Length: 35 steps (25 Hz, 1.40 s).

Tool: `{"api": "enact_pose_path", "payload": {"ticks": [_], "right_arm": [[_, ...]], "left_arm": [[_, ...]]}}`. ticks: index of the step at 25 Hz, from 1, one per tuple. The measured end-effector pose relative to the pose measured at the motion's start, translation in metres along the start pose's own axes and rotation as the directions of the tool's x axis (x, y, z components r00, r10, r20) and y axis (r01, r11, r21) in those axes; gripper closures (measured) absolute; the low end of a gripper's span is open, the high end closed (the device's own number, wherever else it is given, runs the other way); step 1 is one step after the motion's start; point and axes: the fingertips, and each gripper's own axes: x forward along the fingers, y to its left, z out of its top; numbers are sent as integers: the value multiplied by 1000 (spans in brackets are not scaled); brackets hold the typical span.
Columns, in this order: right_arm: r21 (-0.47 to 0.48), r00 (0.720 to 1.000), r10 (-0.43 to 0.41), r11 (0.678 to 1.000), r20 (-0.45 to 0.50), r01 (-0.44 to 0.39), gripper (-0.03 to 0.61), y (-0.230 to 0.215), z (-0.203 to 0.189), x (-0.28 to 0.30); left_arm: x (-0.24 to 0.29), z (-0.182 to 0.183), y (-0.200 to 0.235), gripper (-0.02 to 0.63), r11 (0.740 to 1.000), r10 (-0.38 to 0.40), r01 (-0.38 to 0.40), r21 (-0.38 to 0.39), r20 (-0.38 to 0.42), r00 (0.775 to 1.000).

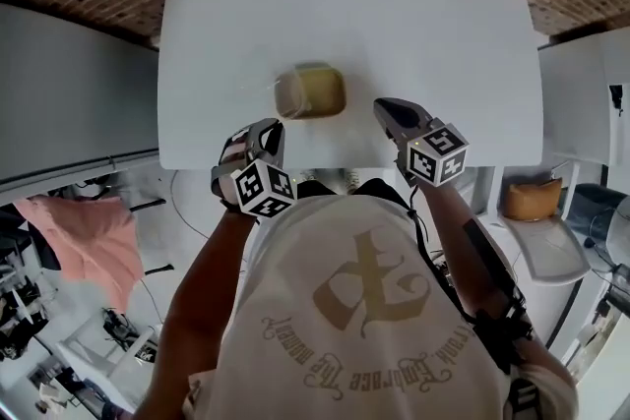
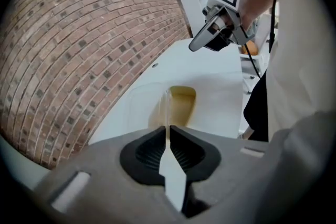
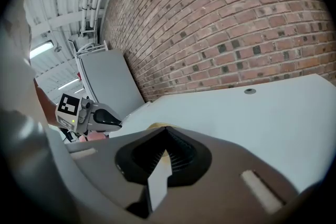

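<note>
On the left, the left gripper (image 1: 268, 129) had its tongs pinched on the near edge of a clear bag (image 1: 291, 95). The bag lay mid-way across the white table (image 1: 443, 34) with a tan block (image 1: 320, 90) inside. Just right of it hovered the right gripper (image 1: 390, 111), tongs together on nothing. It looked like the taking-hold step, and a second grip would need those tongs opened. I counted one bag, one block and two grippers.

The right gripper (image 3: 167, 132) holds its fingers together over the white table (image 3: 252, 118), the left gripper (image 3: 117, 123) opposite
</note>
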Motion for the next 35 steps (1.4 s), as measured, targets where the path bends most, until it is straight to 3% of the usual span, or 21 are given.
{"api": "enact_pose_path", "payload": {"ticks": [12,21,32,35], "right_arm": [[-60,999,34,998,8,-33,571,7,31,16],[-92,997,75,993,-10,-76,571,26,33,19],[-98,997,77,992,-17,-78,571,37,27,16],[-99,997,78,992,-18,-79,571,41,24,15]], "left_arm": [[-34,-27,27,584,979,101,-97,-177,18,995],[-54,-41,28,584,927,142,-115,-358,50,989],[-65,-56,30,584,884,155,-107,-455,68,986],[-66,-57,28,583,884,151,-100,-457,76,986]]}}
